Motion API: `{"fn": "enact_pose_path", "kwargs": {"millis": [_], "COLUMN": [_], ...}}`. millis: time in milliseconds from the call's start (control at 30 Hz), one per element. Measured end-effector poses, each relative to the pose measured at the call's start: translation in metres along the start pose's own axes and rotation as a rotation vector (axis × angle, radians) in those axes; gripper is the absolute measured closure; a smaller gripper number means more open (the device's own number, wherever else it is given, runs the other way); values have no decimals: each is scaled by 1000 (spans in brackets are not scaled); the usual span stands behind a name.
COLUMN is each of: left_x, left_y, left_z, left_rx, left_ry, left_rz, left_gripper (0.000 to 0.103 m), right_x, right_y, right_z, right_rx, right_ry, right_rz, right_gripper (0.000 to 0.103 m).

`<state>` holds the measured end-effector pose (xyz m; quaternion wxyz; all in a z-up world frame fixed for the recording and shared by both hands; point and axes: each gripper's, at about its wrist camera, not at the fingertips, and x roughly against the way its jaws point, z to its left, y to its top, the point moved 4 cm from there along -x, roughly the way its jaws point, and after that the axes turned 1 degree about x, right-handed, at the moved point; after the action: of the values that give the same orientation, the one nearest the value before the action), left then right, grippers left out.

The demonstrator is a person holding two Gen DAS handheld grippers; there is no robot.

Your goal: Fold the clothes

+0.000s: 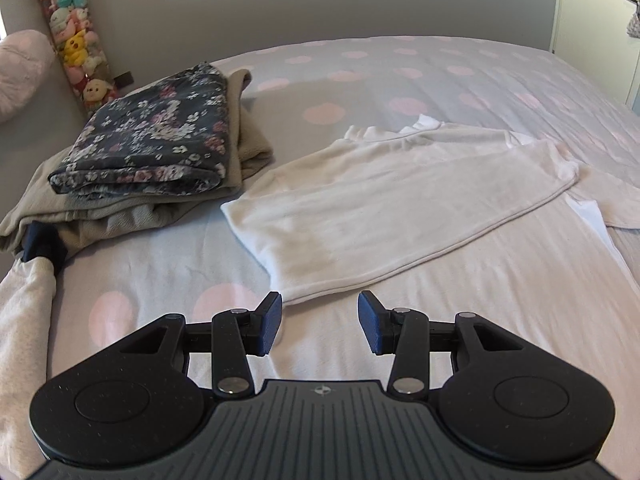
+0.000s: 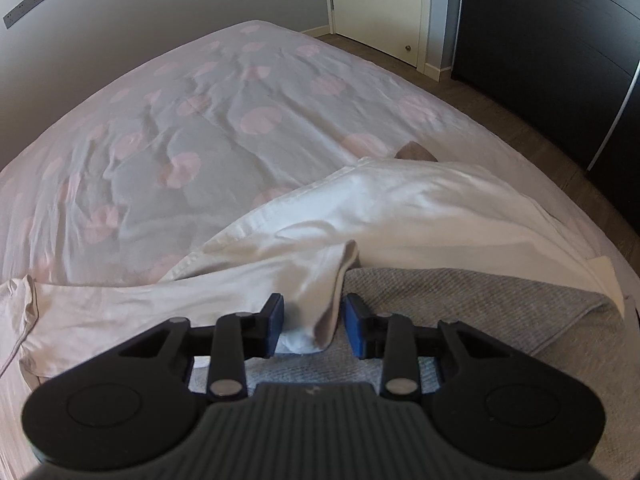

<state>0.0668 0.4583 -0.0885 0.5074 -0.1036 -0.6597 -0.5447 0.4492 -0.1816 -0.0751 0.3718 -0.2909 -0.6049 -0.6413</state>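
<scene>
White soft knit long-sleeved top [image 1: 392, 196] lies mid-bed, partly folded; limp, light, grab hems. Left gripper [image 1: 320, 322] wide, empty, near its lower hem. Right gripper [image 2: 314, 320] straddles sleeve fold [image 2: 320, 304], not closed. Folded stack [image 1: 148, 140] far left.

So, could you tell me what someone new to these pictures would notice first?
Probably the white long-sleeved top spread across the polka-dot bedspread, just ahead of the open left gripper. To its left sits a folded pile topped by a dark floral garment. In the right wrist view, the right gripper stands open around a fold of white cloth.
</scene>
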Motion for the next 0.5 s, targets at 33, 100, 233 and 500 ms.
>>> {"fn": "enact_pose_path", "kwargs": {"millis": [33, 100, 233, 500], "left_x": [-1, -2, -7, -14], "left_y": [1, 2, 1, -9], "left_z": [-1, -2, 5, 35], "left_rx": [-1, 0, 15, 61], "left_ry": [-1, -3, 5, 6], "left_rz": [1, 4, 10, 19], "left_gripper": [63, 63, 63, 63], "right_x": [0, 5, 26, 92], "right_y": [0, 3, 18, 74], "right_z": [1, 5, 24, 138], "right_rx": [-1, 11, 30, 140], "right_ry": [6, 16, 53, 123], "right_rz": [0, -12, -57, -218], "right_gripper": [90, 93, 94, 94]}}
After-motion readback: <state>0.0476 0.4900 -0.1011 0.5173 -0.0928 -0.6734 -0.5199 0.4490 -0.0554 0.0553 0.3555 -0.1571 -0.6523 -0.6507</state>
